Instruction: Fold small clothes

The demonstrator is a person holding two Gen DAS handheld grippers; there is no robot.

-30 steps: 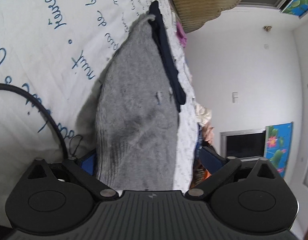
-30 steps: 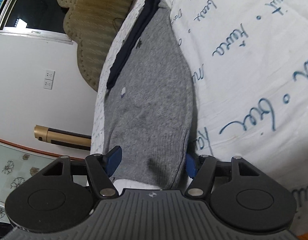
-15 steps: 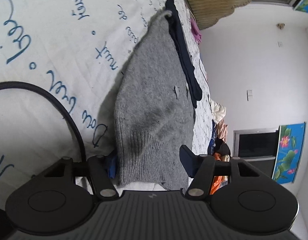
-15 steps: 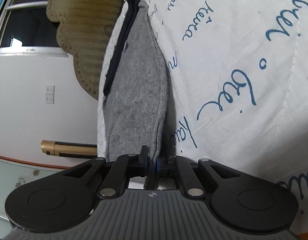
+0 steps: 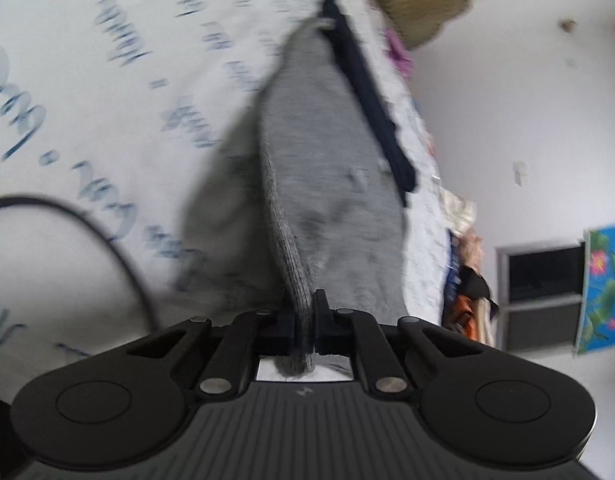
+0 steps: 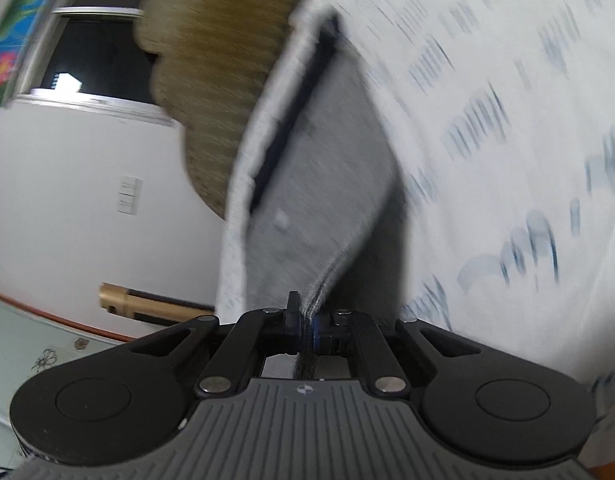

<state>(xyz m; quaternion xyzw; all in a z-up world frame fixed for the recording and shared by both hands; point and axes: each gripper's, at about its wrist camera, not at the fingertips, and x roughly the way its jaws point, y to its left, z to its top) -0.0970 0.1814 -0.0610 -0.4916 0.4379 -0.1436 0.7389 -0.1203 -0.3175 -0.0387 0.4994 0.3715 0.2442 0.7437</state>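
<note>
A grey knitted garment (image 5: pixel 327 168) lies lengthwise on a white bedsheet with blue script (image 5: pixel 107 80), a dark navy piece (image 5: pixel 371 92) along its far side. My left gripper (image 5: pixel 305 312) is shut on the garment's near ribbed edge, which stands pinched up between the pads and lifted off the sheet. In the right wrist view the same grey garment (image 6: pixel 327 184) runs away from the camera, and my right gripper (image 6: pixel 305 320) is shut on its near edge, raised above the sheet (image 6: pixel 507 120). Both views are blurred by motion.
A black cable (image 5: pixel 87 224) curves over the sheet at the left. A tan woven headboard (image 6: pixel 219 80) stands past the bed's end. Piled clothes (image 5: pixel 467 280) sit beside the bed, with a white wall and dark window (image 5: pixel 543 276) behind.
Both grippers went from open around the garment's near edge to shut on it, the right first, then the left. Both then lifted the edge up off the sheet.
</note>
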